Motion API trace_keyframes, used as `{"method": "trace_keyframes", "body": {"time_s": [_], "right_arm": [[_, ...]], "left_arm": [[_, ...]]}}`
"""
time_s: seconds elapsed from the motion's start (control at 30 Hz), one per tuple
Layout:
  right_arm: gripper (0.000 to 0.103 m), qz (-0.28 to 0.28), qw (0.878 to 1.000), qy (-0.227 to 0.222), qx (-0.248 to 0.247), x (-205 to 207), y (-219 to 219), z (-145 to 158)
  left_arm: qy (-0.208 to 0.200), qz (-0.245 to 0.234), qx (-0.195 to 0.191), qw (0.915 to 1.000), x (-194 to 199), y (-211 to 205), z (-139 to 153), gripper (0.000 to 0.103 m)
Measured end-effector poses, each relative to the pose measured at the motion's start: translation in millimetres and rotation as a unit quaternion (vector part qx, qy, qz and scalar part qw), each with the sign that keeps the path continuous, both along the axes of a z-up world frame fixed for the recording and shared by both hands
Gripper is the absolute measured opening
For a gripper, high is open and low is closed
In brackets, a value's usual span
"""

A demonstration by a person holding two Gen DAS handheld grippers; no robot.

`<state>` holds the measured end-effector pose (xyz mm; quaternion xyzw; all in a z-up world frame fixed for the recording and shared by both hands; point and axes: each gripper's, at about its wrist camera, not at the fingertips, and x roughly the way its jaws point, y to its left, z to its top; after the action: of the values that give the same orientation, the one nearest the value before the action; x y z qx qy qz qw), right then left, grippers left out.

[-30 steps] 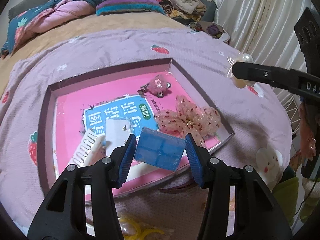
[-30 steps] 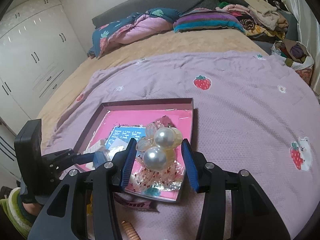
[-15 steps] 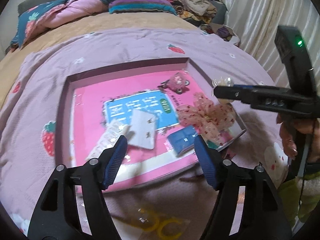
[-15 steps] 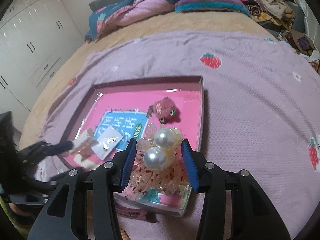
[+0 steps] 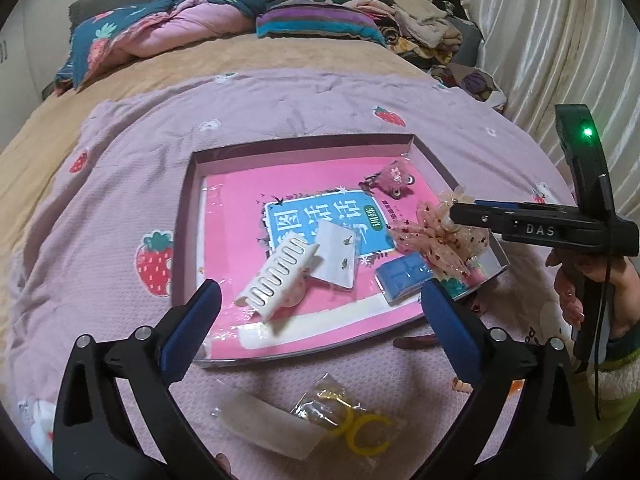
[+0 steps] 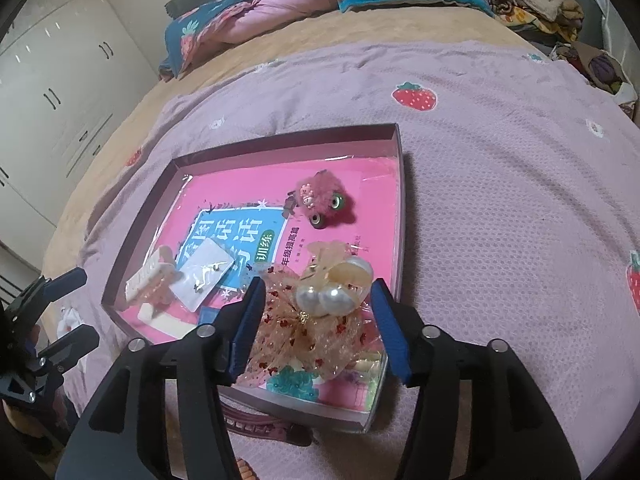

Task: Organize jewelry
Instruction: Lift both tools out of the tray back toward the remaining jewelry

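A shallow box tray [image 5: 184, 216] [image 6: 400, 184] with a pink book as its floor lies on the purple bedspread. In it are a white comb clip [image 5: 276, 276], an earring card [image 5: 336, 256], a blue case [image 5: 404, 276], a fuzzy pink clip [image 6: 324, 200] and a sheer red-dotted bow [image 6: 304, 336]. My left gripper [image 5: 320, 328] is open and empty above the tray's near edge. My right gripper [image 6: 320, 320] is open; the pearl hair clip [image 6: 336, 288] rests on the bow between its fingers, which stand clear of it.
Near me on the bedspread lie a white card [image 5: 264, 424] and a bag with yellow rings [image 5: 352, 416]. A dark red clip [image 6: 260, 424] lies just outside the tray. Pillows and piled clothes are at the back, curtains at the right, wardrobes at the left.
My left gripper let go of the blue case into the tray and drew back, open. My right gripper lowered the pearl clip onto the bow and opened wider.
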<state>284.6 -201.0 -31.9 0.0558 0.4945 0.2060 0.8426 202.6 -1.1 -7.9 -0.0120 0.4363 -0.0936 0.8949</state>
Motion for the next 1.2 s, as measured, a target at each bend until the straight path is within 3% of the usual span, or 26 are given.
{"method": "trace_keyframes", "body": {"time_s": [0.4, 1.2], "right_arm": [[0.073, -0.013, 0.999, -0.040, 0.015, -25.4, -14.2, 36.1], [0.079, -0.005, 0.991, -0.129, 0.027, -92.4, -19.6, 114.7]], "left_arm": [[-0.033, 0.033, 0.013, 0.9988, -18.5, 14.7, 26.4, 0.094], [-0.094, 0.069, 0.002, 0.9932, -67.9, 39.1, 81.4, 0.094]]}}
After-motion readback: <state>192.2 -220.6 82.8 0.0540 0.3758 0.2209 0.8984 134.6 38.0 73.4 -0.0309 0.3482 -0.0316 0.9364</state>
